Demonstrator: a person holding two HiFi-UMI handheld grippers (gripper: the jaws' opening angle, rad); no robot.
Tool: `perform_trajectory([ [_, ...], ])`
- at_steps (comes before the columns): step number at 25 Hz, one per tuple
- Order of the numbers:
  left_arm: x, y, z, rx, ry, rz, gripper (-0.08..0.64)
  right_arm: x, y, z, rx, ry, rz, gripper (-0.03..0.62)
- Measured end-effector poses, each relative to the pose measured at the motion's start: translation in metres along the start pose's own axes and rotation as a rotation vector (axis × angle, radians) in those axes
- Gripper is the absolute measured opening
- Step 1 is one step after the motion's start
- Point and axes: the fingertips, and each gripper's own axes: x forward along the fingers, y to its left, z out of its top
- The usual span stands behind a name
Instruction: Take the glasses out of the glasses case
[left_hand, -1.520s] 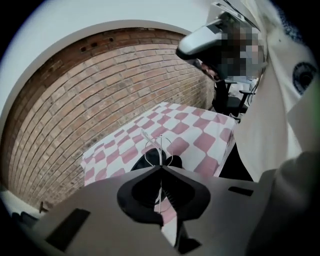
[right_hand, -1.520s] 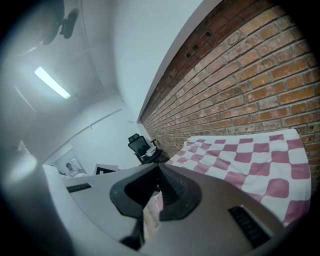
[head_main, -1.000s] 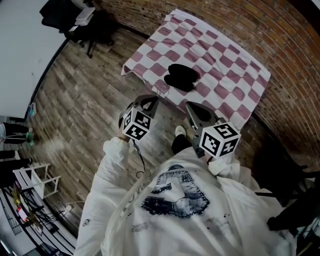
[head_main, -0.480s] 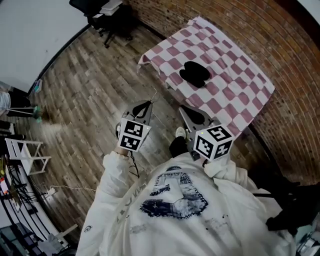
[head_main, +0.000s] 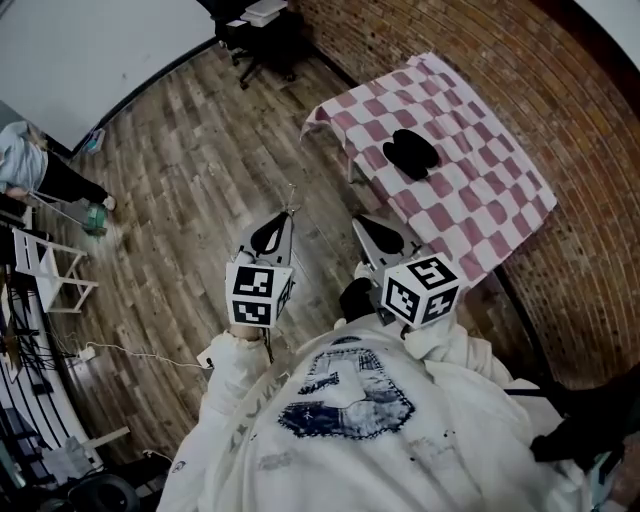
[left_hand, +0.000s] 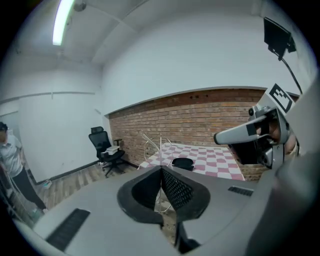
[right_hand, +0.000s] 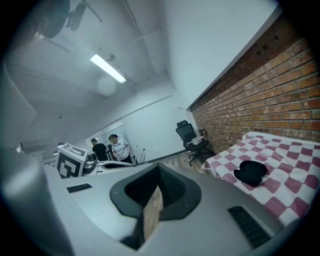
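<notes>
Your left gripper (head_main: 286, 214) clamped shut on the thin wire glasses (left_hand: 160, 147), held over the floor (head_main: 180, 170) near you, your right gripper (head_main: 362, 222) closed and empty just to its right, open black case (head_main: 410, 153) on the checked table (head_main: 480, 200), far right, well apart from both.

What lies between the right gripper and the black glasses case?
Nothing stands there: in the head view only wood floor and bare checkered tablecloth separate the right gripper from the glasses case.
</notes>
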Motion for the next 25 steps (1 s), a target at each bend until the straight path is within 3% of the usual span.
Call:
perform_trajectory([
  [11, -0.063, 0.007, -0.009, -0.107, -0.035, 0.126, 0.014, -0.003, 0.036, -0.006, -0.04, 0.004, 0.058, 0.014],
  [25, -0.077, 0.008, -0.01, -0.122, -0.051, 0.138, 0.014, -0.005, 0.049, -0.005, -0.079, 0.004, 0.071, 0.014],
])
